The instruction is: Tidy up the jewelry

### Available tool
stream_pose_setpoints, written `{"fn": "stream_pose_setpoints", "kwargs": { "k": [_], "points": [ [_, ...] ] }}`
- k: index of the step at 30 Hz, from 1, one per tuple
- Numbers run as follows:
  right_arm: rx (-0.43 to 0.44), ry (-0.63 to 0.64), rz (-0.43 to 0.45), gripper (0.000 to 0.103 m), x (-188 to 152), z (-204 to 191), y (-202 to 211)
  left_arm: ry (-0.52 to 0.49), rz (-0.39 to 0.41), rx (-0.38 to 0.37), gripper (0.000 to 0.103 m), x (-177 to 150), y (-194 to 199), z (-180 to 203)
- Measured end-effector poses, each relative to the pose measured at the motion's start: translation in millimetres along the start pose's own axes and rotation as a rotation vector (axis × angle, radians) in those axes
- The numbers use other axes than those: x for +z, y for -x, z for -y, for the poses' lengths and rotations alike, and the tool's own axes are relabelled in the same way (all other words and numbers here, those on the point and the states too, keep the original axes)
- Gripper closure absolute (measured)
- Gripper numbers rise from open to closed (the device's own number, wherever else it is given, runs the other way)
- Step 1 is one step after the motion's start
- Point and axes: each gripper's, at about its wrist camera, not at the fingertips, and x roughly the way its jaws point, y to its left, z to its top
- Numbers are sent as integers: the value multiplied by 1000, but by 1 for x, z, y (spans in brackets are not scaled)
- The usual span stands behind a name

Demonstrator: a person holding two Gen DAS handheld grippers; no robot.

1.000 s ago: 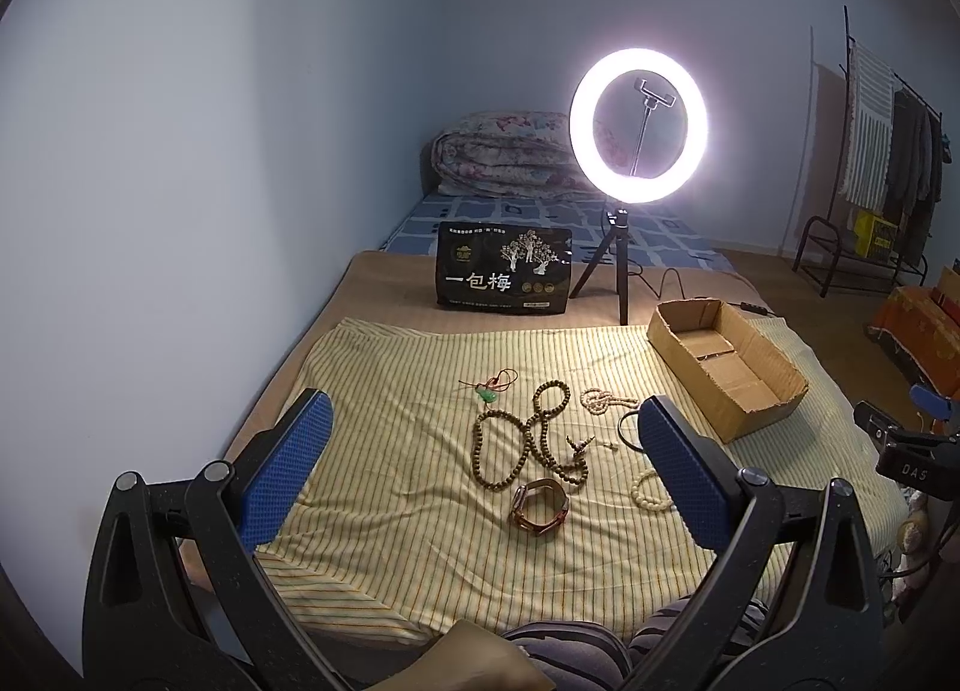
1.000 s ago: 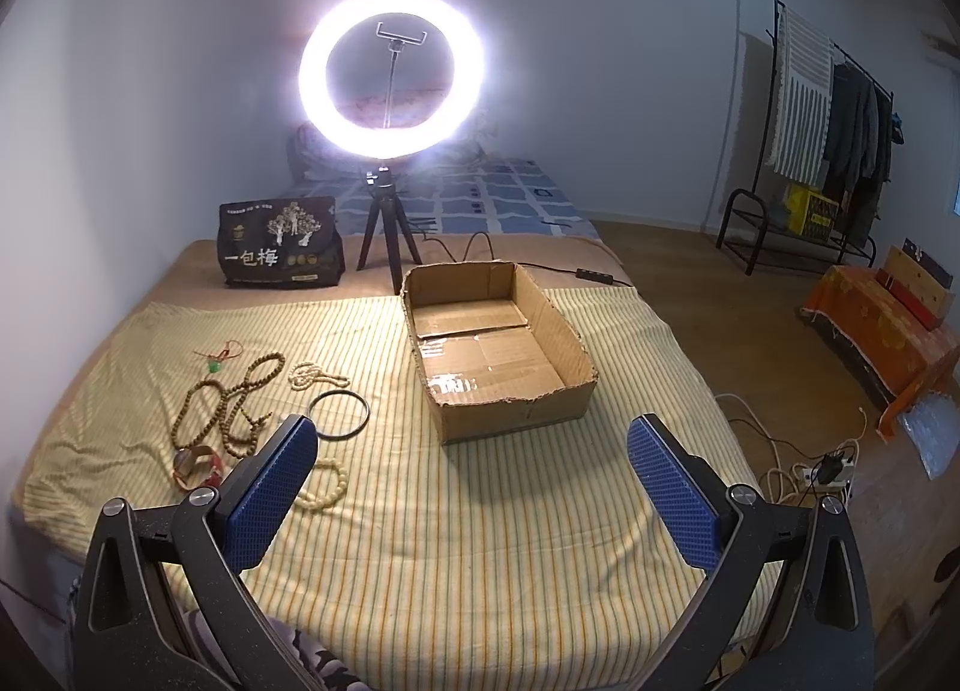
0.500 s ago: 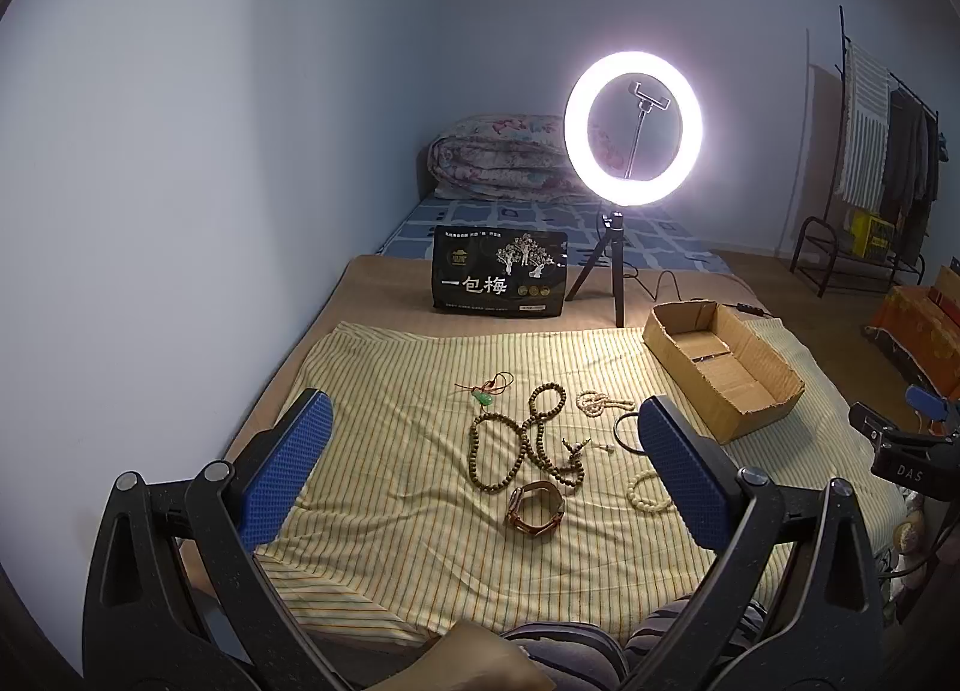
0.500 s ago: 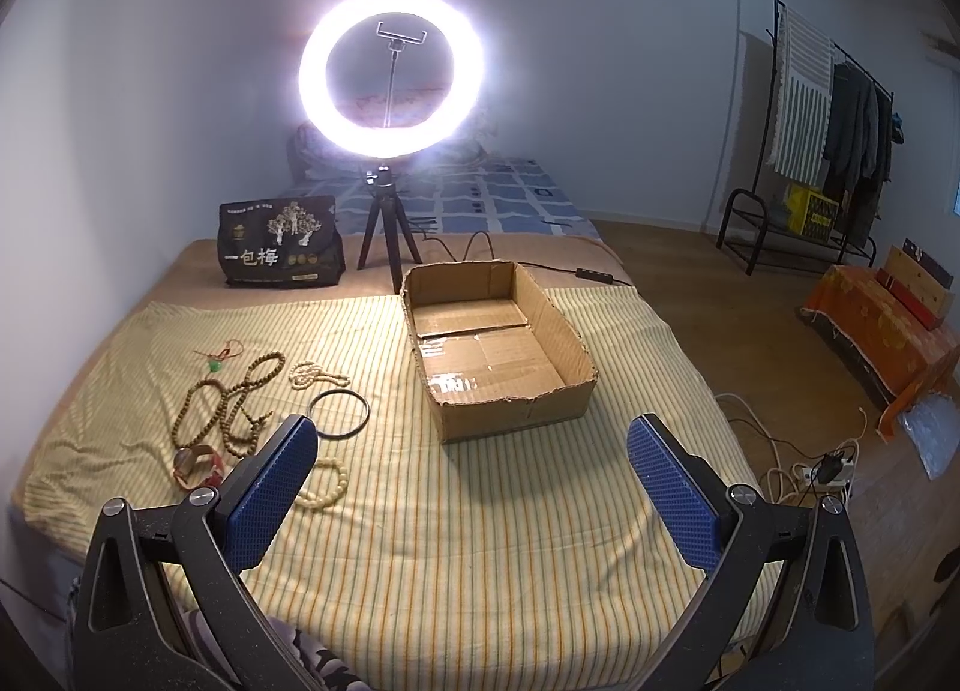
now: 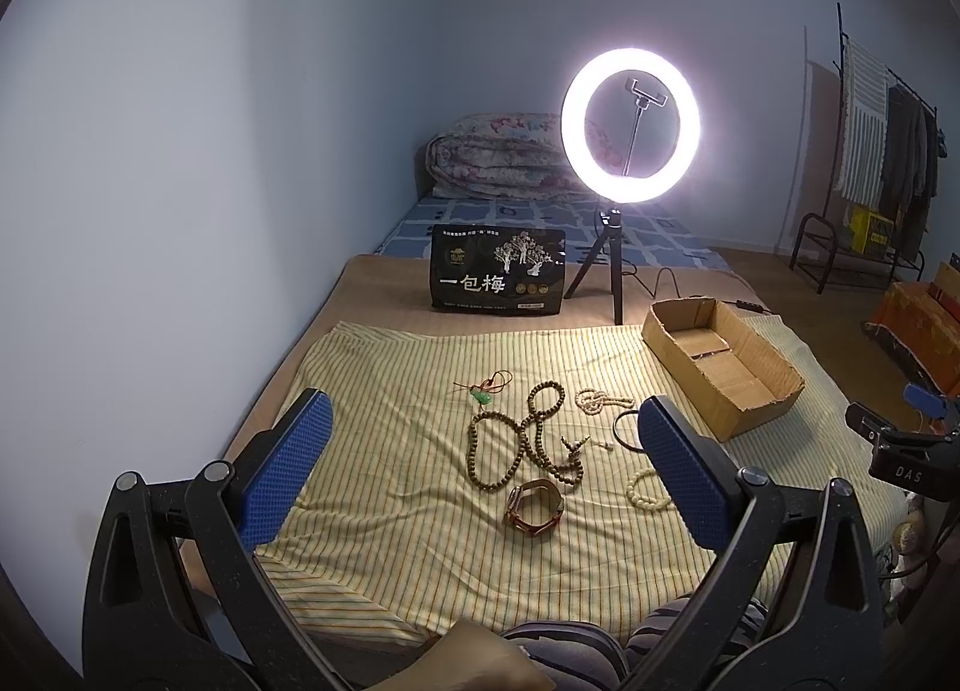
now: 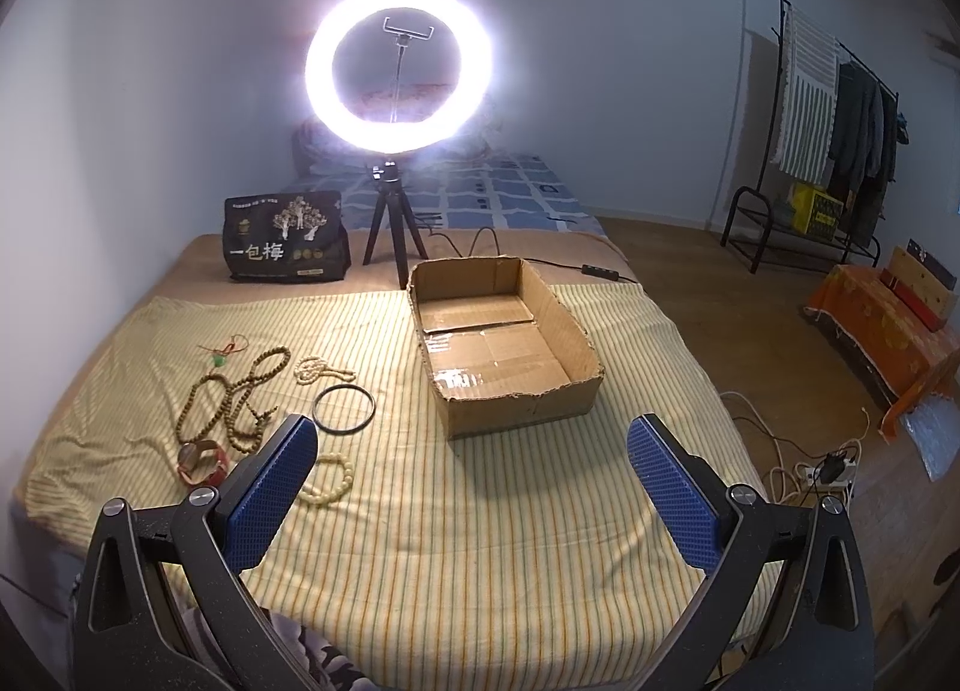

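The left tool [image 5: 480, 445] hangs above the near edge of the bed with its blue-padded fingers spread wide and nothing between them. The right tool [image 6: 471, 472] is likewise wide open and empty, pointed at the open brown cardboard box [image 6: 510, 343].

Taking that box as the landmark, all the jewelry lies on the yellow striped cloth [image 6: 480, 541] to its left. Nearest it is a thin black bangle [image 6: 344, 409], with a small coil of pale beads [image 6: 312, 370] just behind that. Farther left sprawls a long strand of brown wooden beads [image 5: 528, 439], and beyond it a green pendant on a red cord [image 5: 483, 391]. In front of the brown strand sits a brown-banded wristwatch [image 5: 534, 508], and a cream bead bracelet [image 6: 330, 481] lies in front of the bangle. Behind the box stands a lit ring light on a black tripod [image 6: 399, 72], with a black printed bag [image 6: 285, 238] to its left.
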Motion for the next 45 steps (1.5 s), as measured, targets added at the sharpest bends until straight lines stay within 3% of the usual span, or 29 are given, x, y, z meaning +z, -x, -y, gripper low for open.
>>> {"fn": "stream_pose_setpoints", "kwargs": {
  "k": [27,36,41,45],
  "points": [
    [-5,30,-31,0,2,-3,-9,3,-62,-17,0,-10,-26,-5],
    [19,97,-35,0,6,-1,-29,30,-142,-39,0,-11,-61,-34],
    [43,133,-98,0,5,-7,-52,49,-219,-85,0,-17,-93,-52],
    [96,182,-161,0,2,-19,-75,49,-304,-118,14,-26,-121,-58]
  ]
}}
